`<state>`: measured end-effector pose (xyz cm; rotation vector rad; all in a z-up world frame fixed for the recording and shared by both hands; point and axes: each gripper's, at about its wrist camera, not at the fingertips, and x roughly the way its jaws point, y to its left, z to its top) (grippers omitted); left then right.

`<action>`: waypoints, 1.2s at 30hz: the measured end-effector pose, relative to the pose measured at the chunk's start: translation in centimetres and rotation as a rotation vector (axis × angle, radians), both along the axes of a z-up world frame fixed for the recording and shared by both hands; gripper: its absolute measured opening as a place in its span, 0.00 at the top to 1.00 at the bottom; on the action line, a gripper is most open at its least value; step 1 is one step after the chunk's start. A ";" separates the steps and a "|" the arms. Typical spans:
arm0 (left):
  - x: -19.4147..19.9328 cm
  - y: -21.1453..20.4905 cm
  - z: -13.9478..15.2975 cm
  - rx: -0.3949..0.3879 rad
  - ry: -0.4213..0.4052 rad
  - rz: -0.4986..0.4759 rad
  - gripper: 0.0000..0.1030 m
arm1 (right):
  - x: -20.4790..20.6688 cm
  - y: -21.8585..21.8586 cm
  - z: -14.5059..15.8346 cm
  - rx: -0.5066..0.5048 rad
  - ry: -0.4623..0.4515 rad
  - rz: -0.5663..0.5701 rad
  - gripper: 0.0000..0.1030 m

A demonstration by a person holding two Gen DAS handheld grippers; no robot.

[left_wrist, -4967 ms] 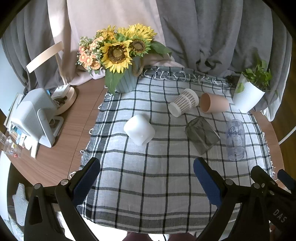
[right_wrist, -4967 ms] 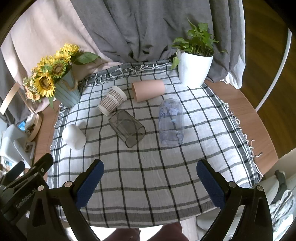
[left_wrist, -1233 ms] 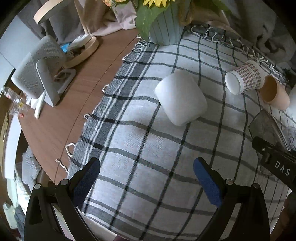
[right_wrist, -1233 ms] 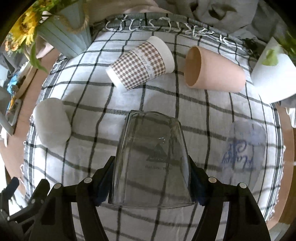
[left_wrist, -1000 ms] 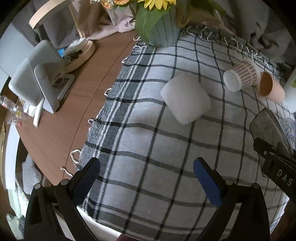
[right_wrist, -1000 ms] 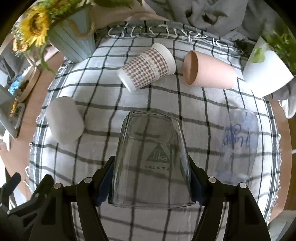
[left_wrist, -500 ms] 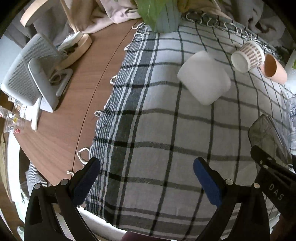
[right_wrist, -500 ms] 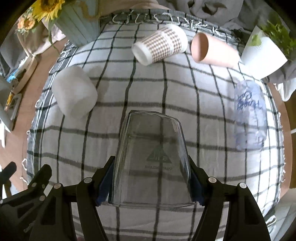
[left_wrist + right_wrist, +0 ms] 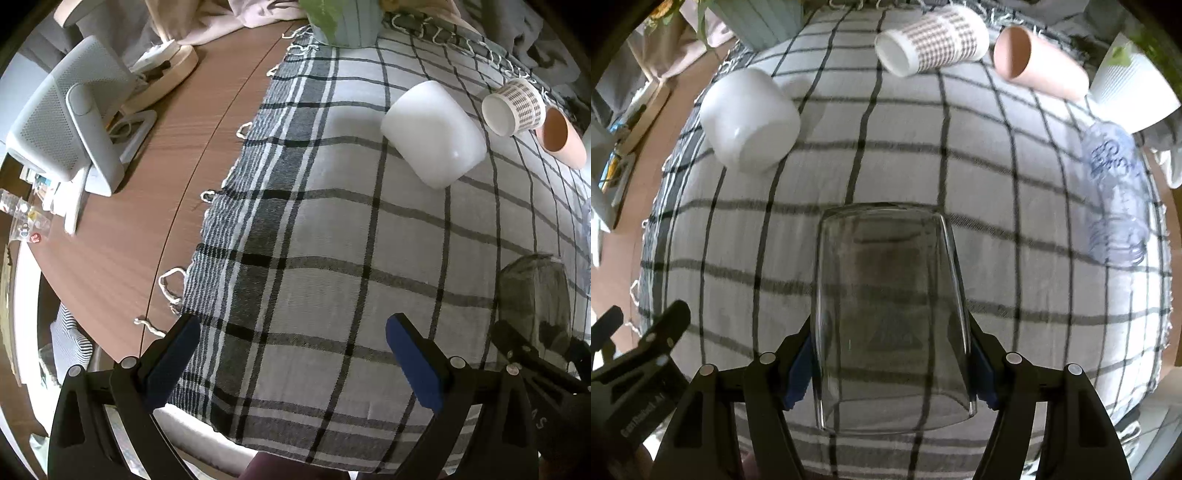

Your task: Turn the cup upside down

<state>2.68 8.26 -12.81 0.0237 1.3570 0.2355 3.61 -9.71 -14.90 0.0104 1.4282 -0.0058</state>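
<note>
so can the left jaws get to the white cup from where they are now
Probably yes. The left gripper is open and holds nothing, and only bare checked cloth lies between it and the white cup, which is on its side. The right gripper, shut on the glass cup, is off to the side.

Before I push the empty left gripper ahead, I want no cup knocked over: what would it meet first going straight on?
Most likely only the checked cloth ahead of the open left gripper; the white cup lies farther on, slightly right. Depth is unclear.
</note>
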 end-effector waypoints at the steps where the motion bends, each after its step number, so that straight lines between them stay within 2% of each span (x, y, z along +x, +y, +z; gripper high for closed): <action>1: 0.0 0.1 0.0 -0.001 0.000 0.001 0.00 | 0.0 0.0 -0.1 0.002 0.007 -0.003 0.32; 7: -0.1 0.3 -0.2 -0.003 0.008 0.002 0.00 | -0.1 0.1 -0.3 0.025 0.015 -0.007 0.31; 10: -0.1 0.5 -0.3 0.003 0.007 -0.003 0.00 | -0.3 0.0 0.1 0.025 0.001 -0.008 0.20; 12: -0.1 0.4 0.0 0.010 0.004 -0.007 0.00 | -0.5 -0.1 0.4 0.031 -0.005 -0.012 0.20; 14: -0.3 0.2 0.5 0.011 -0.005 -0.012 0.00 | -1.1 -0.4 1.1 0.047 -0.007 -0.026 0.20; 18: -0.6 -0.7 2.0 -0.003 -0.031 -0.035 0.00 | -2.7 -1.6 4.1 0.086 -0.074 -0.063 0.20; 23: -0.4 -3.2 3.8 -0.067 -0.051 -0.093 0.00 | -4.4 -3.8 7.9 0.109 -0.171 -0.125 0.20; 28: -0.1 -6.2 4.4 -0.117 -0.050 -0.151 0.00 | -5.0 -7.3 9.5 0.107 -0.215 -0.219 0.20; 36: 1.1 -11.7 3.9 -0.171 -0.022 -0.235 0.01 | -5.5 -12.8 7.8 0.116 -0.194 -0.355 0.20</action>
